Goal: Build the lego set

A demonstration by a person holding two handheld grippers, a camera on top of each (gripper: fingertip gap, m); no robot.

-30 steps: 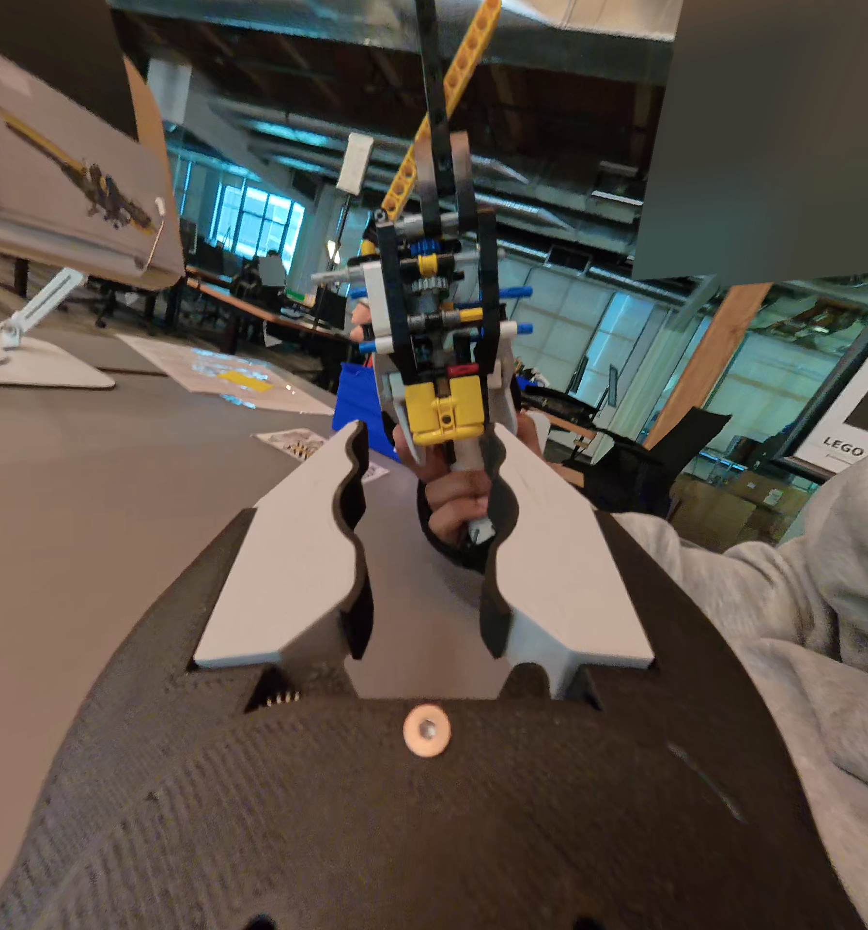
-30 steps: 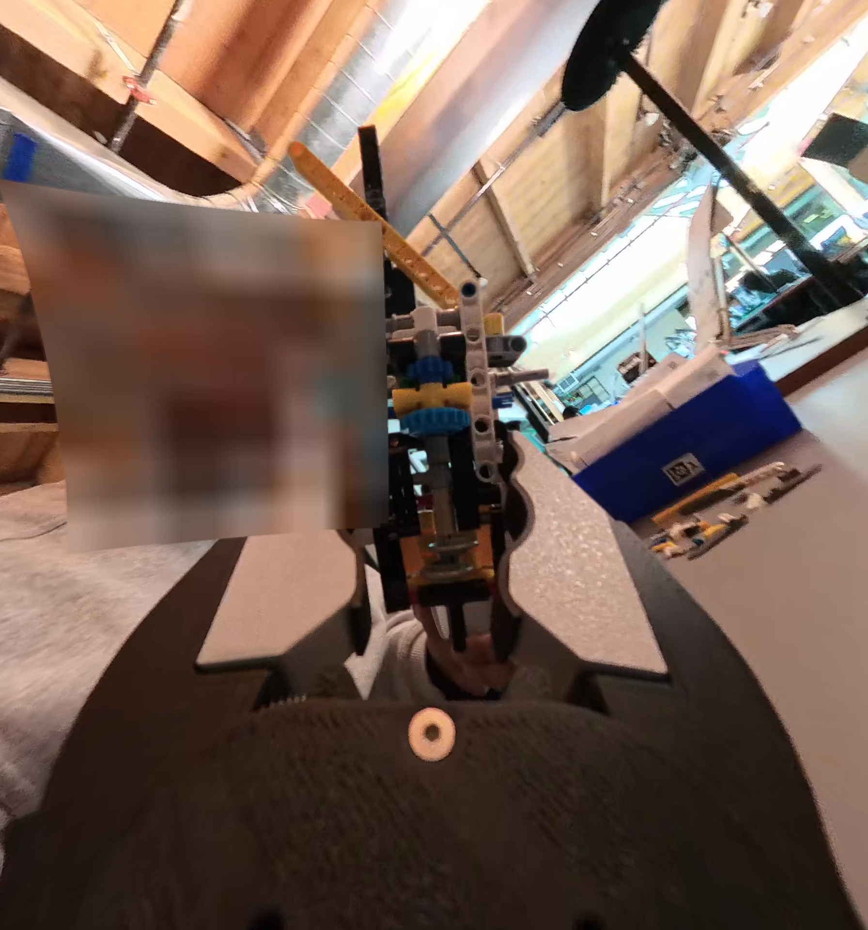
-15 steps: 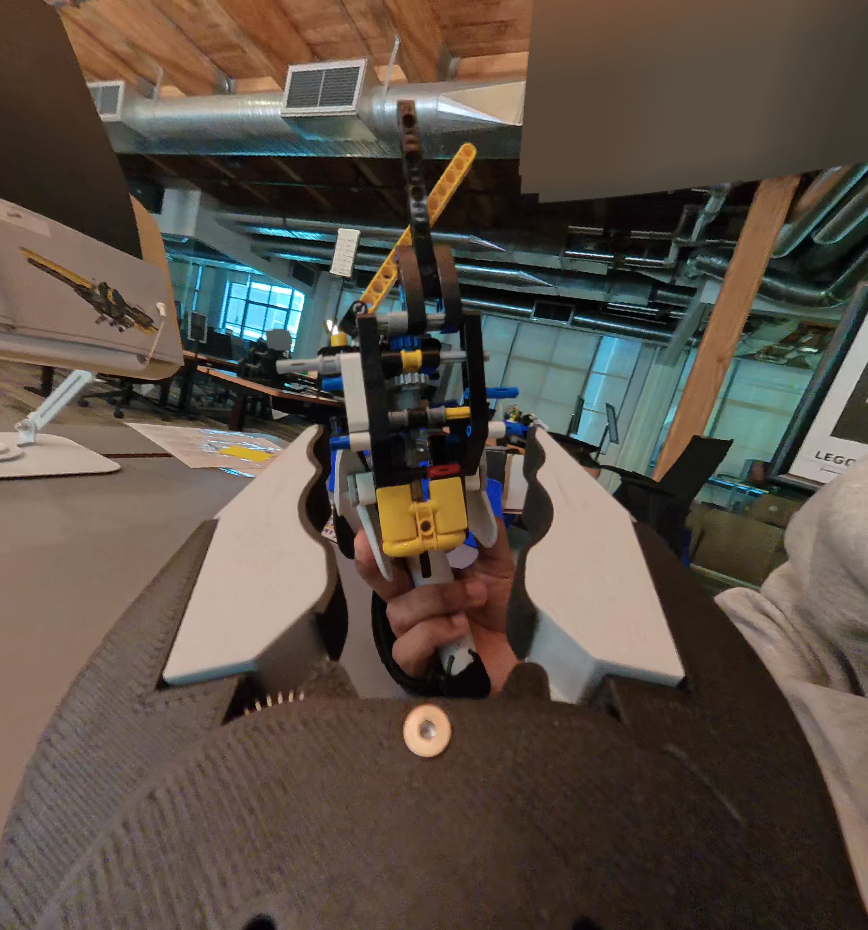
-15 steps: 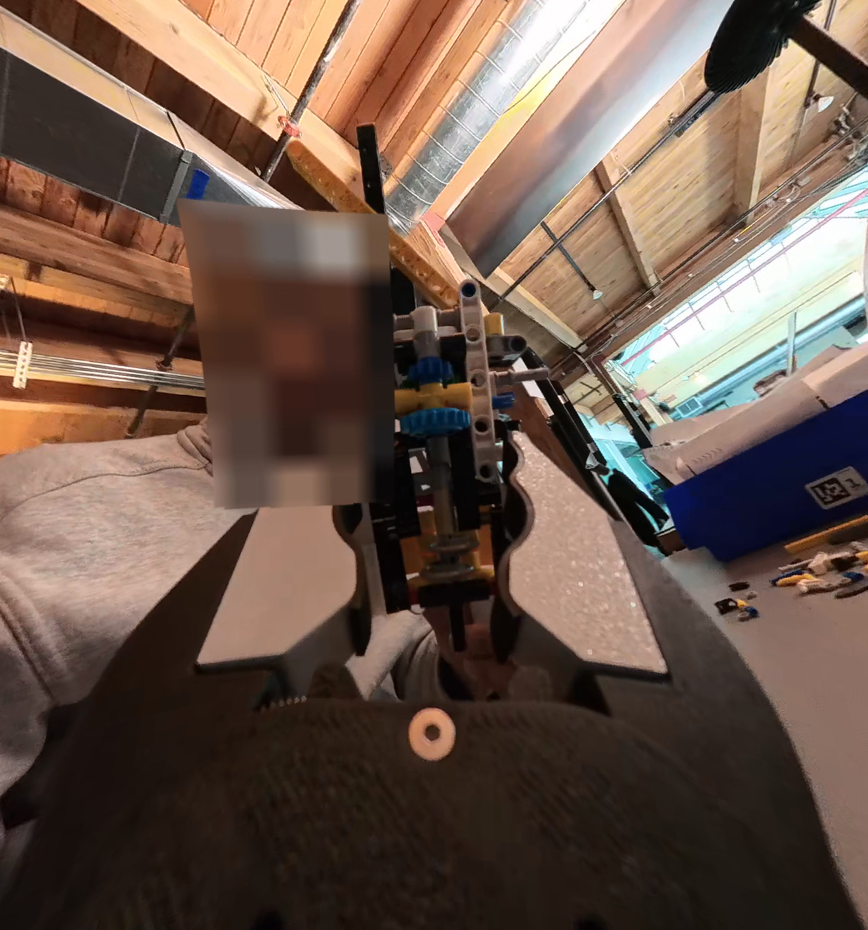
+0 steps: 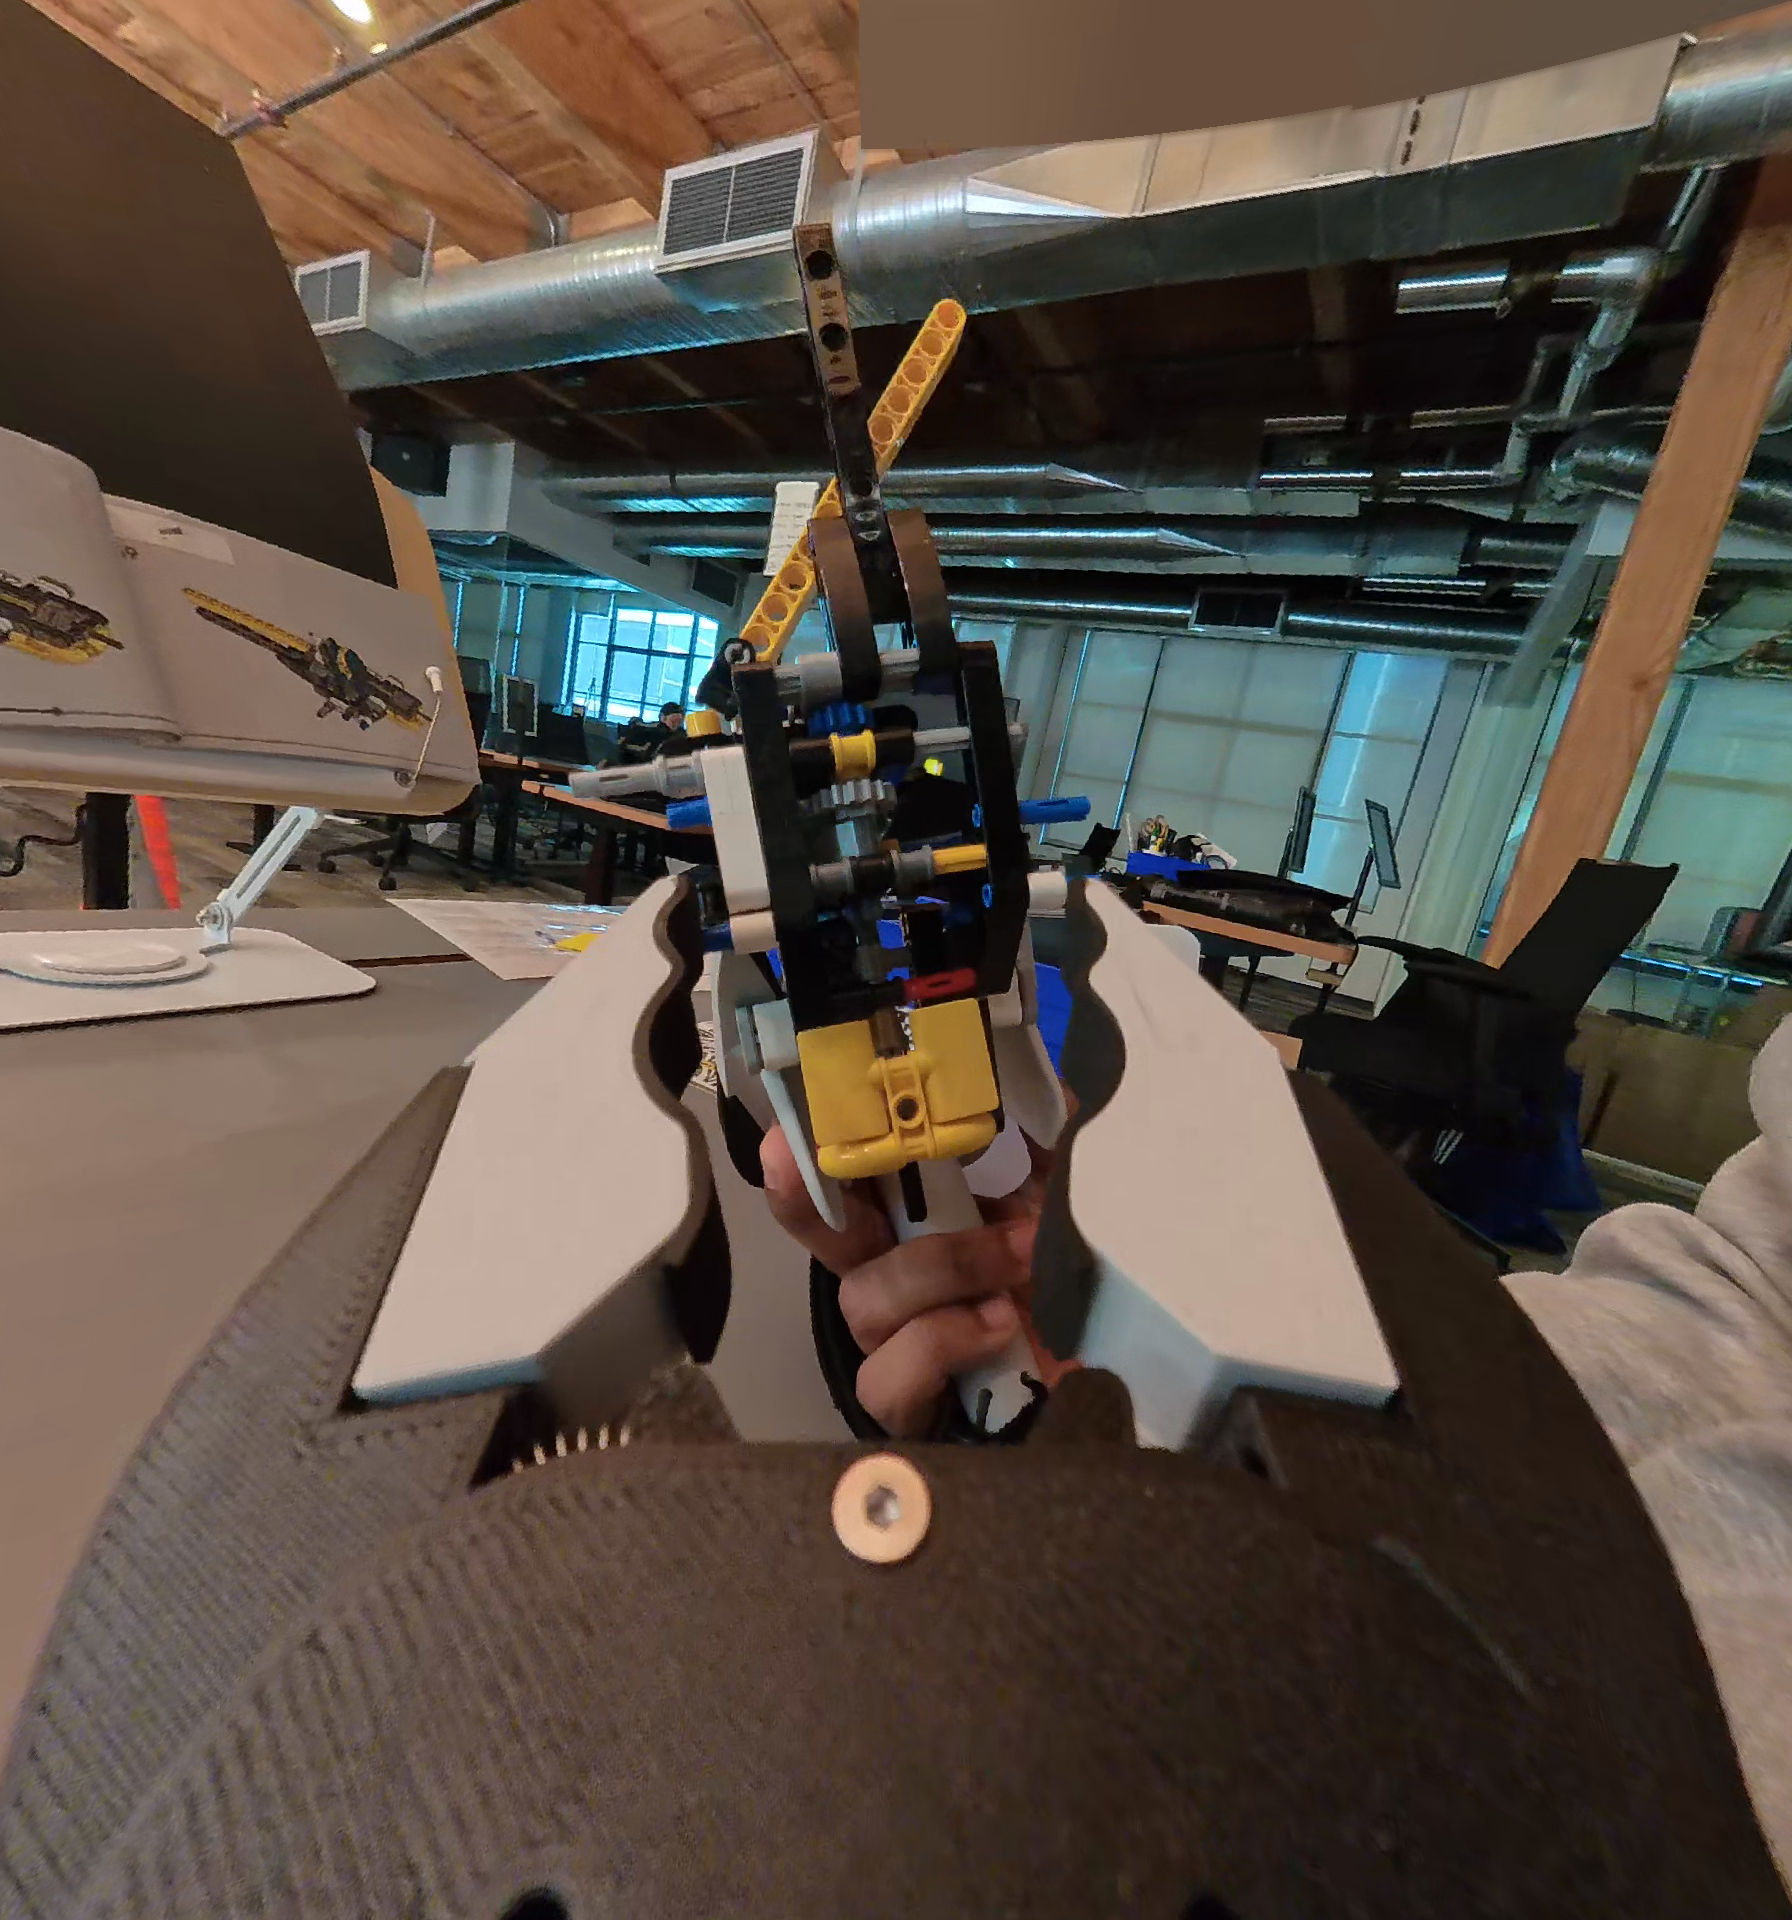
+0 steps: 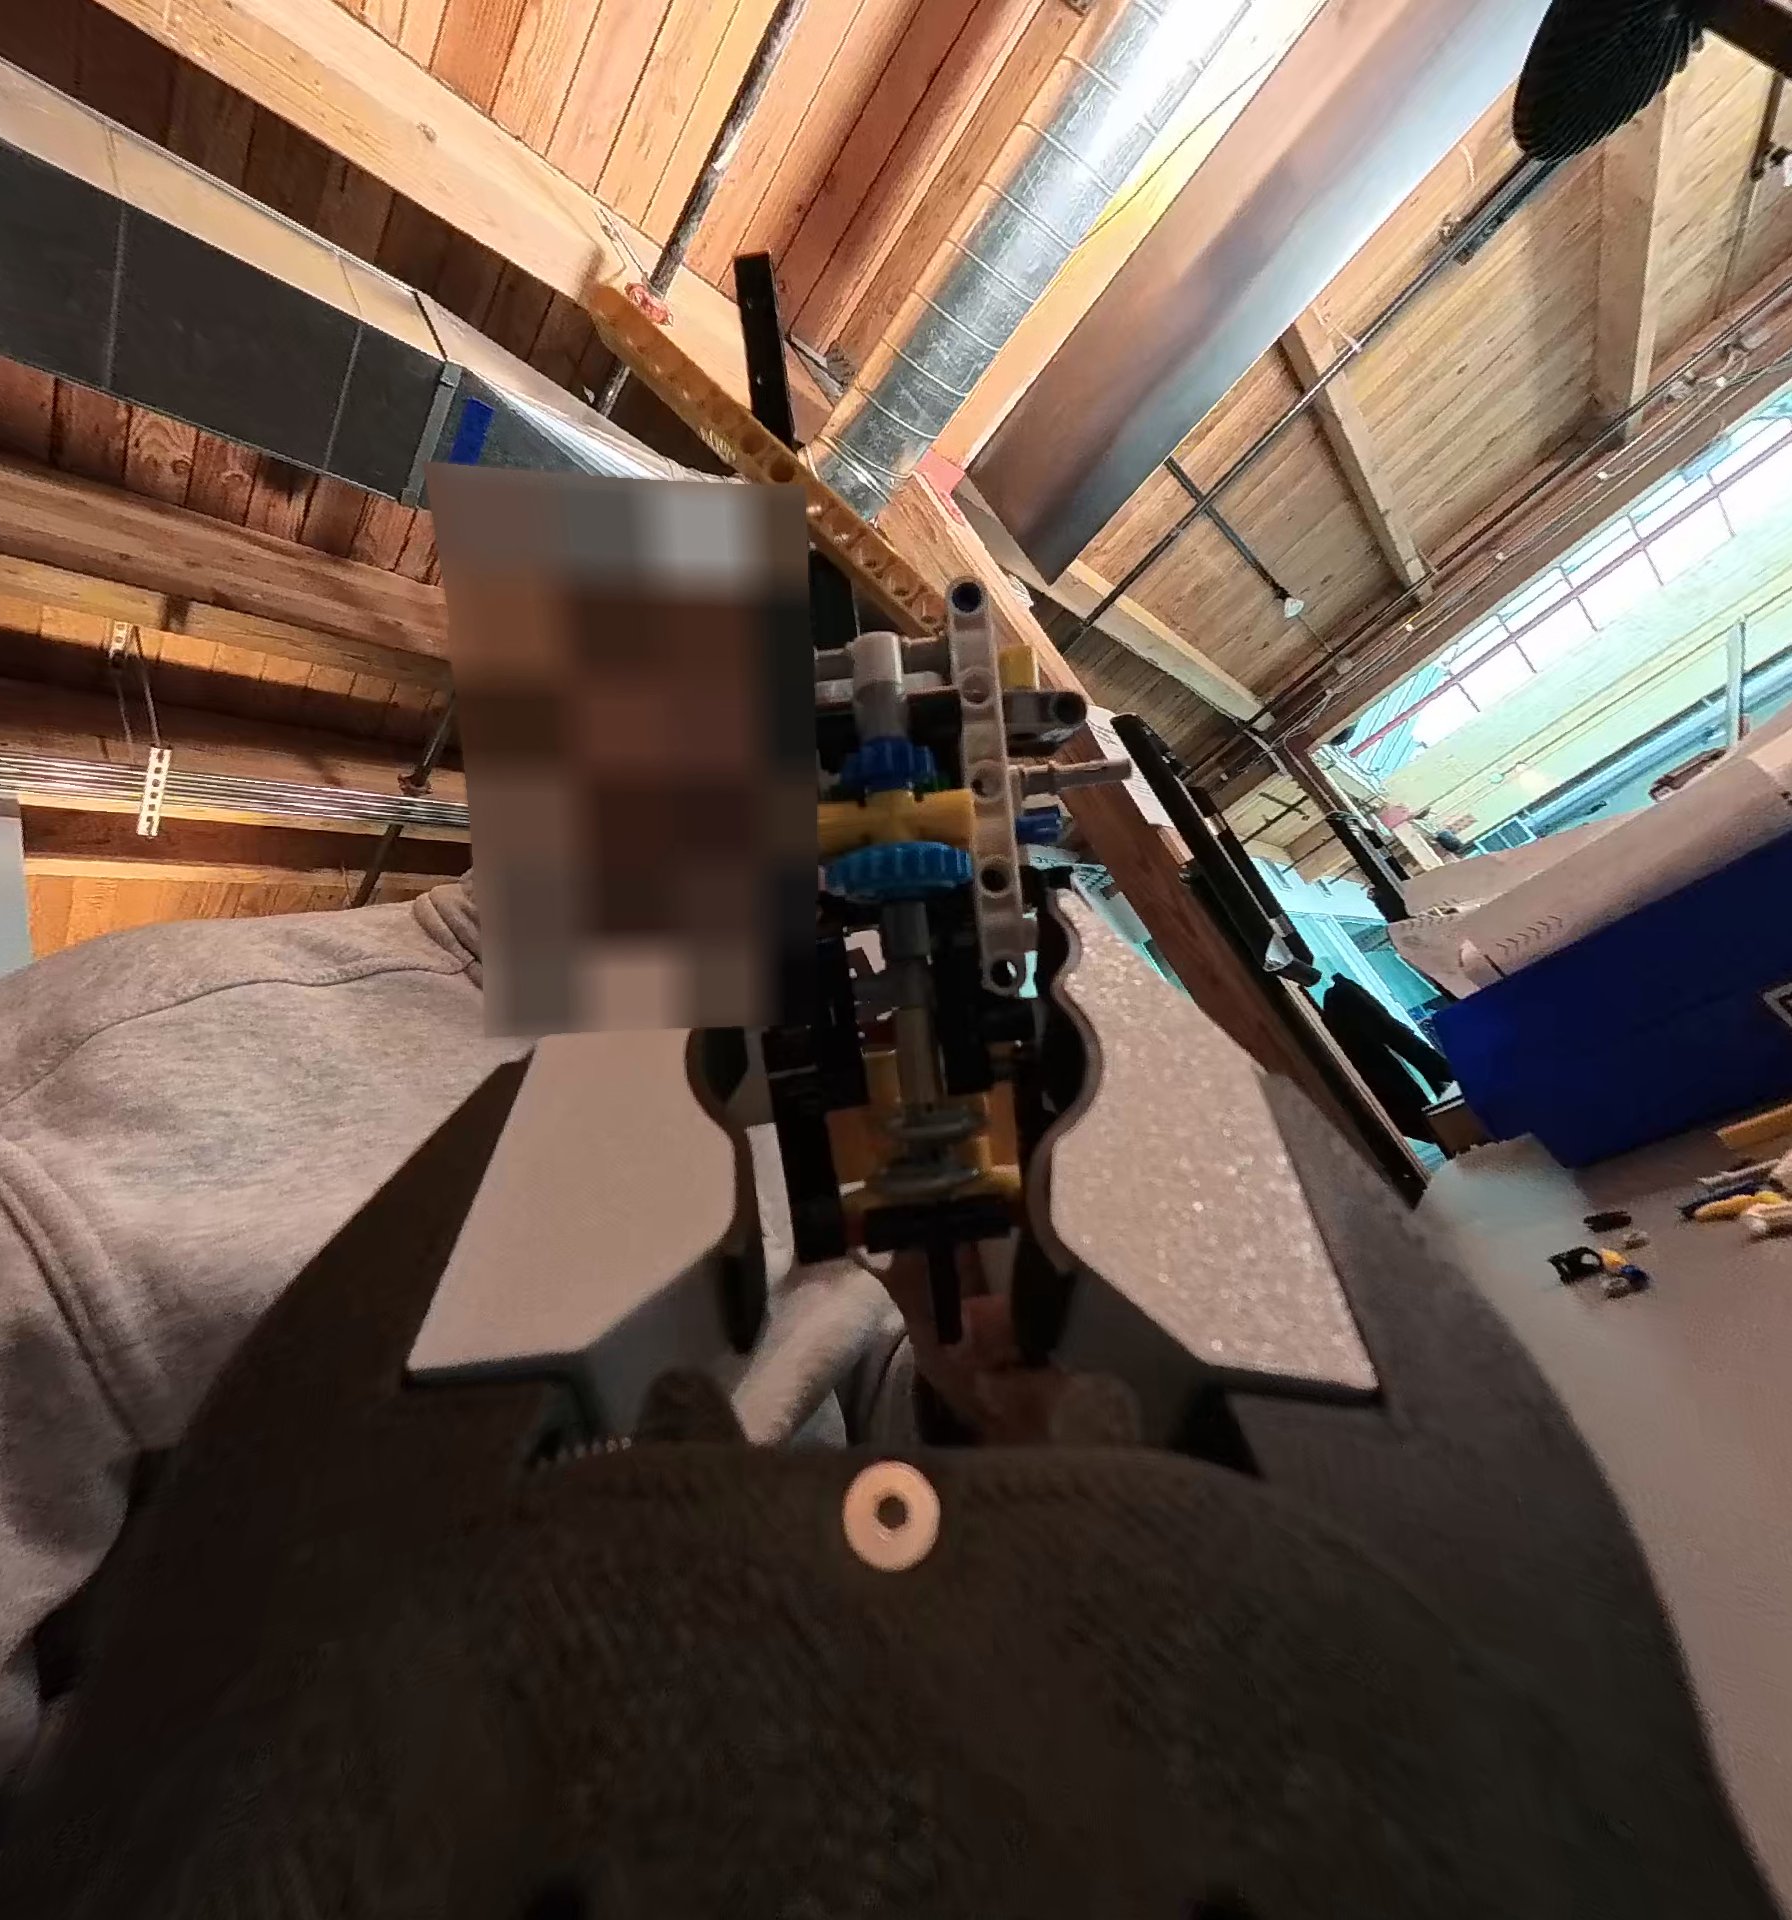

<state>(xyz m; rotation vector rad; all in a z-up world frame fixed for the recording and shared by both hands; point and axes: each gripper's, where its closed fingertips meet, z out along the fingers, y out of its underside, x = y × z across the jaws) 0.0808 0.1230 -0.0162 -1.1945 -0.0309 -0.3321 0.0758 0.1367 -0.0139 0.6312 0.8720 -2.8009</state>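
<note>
Between the left gripper's (image 5: 871,997) two grey fingers (image 5: 559,1164) stood the lego model (image 5: 876,894), upright, w/ clear gaps on both sides; jaws spread wide, nothing clamped by them. Model was held from the far side by the right gripper (image 6: 902,997), whose white fingertips showed flanking the yellow block (image 5: 902,1091) at the model's bottom in left wrist view. A bare hand (image 5: 923,1309) wrapped the right gripper's handle just below the block. Model details: black frame, grey gear, blue and yellow pins, small red piece, a black beam (image 5: 838,353) pointing up and a yellow beam (image 5: 871,457) angled across behind it.

Right wrist view: right gripper's fingers (image 6: 1183,1174) closed against the model's (image 6: 913,935) black lower frame, clamped on it. Blue gears (image 6: 897,868), yellow hub, white holed beam (image 6: 991,790) and grey axle visible above the fingertips. Person in grey hoodie (image 6: 196,1091) sat behind the model, partly under a mosaic patch.

Off to the side: open instruction book (image 5: 175,644) on a white stand (image 5: 144,966) on the grey table (image 5: 144,1195), left wrist view. Blue bin (image 6: 1650,1018) and loose lego pieces (image 6: 1733,1205) on the table, well apart from the model, right wrist view.
</note>
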